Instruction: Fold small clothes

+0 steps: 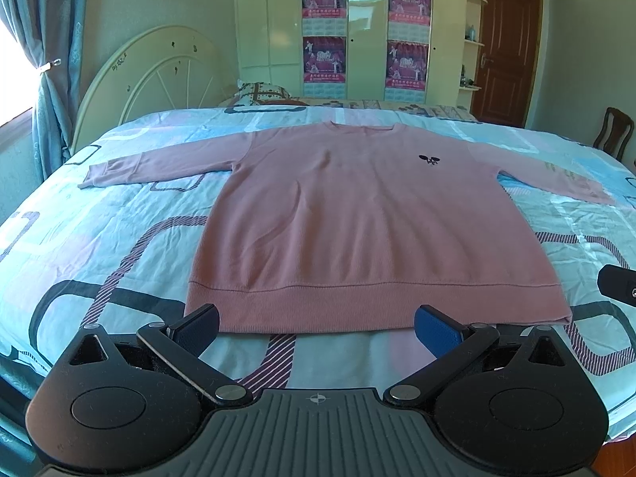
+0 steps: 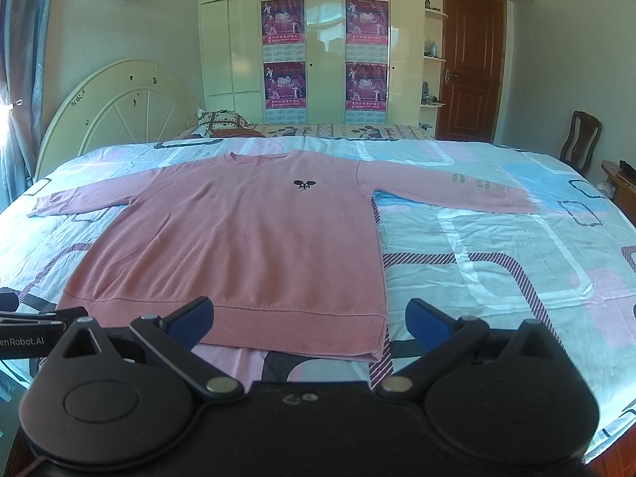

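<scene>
1. Pink sweater [image 1: 357, 218] lies flat, front up, on the bed [image 1: 99, 246], both sleeves spread out to the sides, neckline at the far end, ribbed hem nearest the cameras.
2. Small dark logo [image 1: 429, 160] on the chest; faint lettering on one sleeve [image 2: 473, 189].
3. Fabric mostly smooth, light creases near mid-body.
4. Bed covered by a light blue and pink patterned sheet [image 2: 497, 262]; the sweater sits roughly centred on it.
5. Left gripper [image 1: 317, 328] hovers low at the hem edge, fingers spread wide, nothing between them; pointed along the sweater toward the neckline.
6. Right gripper [image 2: 309, 320] hovers at the hem near the sweater's right bottom corner, fingers also wide apart, holding nothing.
7. Left finger [image 2: 190, 318] of the right gripper overlaps the hem in view; contact cannot be told.
8. Left gripper's edge [image 2: 31, 330] shows at the left of the right wrist view, just beside.
</scene>
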Available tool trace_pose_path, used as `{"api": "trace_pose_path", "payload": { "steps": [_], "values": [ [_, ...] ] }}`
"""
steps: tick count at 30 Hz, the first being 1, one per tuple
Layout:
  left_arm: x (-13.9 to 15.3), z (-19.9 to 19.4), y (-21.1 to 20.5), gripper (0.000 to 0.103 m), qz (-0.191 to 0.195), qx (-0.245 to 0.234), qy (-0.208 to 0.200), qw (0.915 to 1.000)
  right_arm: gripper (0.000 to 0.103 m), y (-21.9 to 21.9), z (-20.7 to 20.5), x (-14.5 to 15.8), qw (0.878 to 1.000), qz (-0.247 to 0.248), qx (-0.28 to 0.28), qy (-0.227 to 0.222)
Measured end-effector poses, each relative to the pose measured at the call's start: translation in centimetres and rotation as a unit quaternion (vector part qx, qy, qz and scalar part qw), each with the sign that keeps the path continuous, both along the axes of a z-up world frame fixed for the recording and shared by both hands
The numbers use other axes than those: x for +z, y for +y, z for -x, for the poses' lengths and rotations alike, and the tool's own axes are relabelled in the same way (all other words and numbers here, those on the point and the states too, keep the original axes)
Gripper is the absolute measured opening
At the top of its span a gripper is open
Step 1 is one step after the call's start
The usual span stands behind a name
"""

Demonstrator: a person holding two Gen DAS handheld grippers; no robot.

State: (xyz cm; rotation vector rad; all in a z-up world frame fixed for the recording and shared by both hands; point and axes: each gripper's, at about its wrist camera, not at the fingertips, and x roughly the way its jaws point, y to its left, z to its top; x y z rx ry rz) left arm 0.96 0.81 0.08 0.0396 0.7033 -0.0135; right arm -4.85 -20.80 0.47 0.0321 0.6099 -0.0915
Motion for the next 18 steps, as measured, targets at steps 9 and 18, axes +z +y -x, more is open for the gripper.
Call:
{"api": "trace_pose_path", "payload": {
  "steps": [9,18],
  "values": [
    [-0.1,-0.9,-0.1,0.103,0.004,-0.006,0.005,1.0000,0.103,0.1,-0.4,-0.2,1.000,0.005,-0.001,0.000],
    [0.9,-6.2,-2.9,0.103,0.007,-0.031,-0.013,0.9994,0.103,-3.6,-3.9,0.8,0.999,0.013,-0.039,-0.016]
  ]
}}
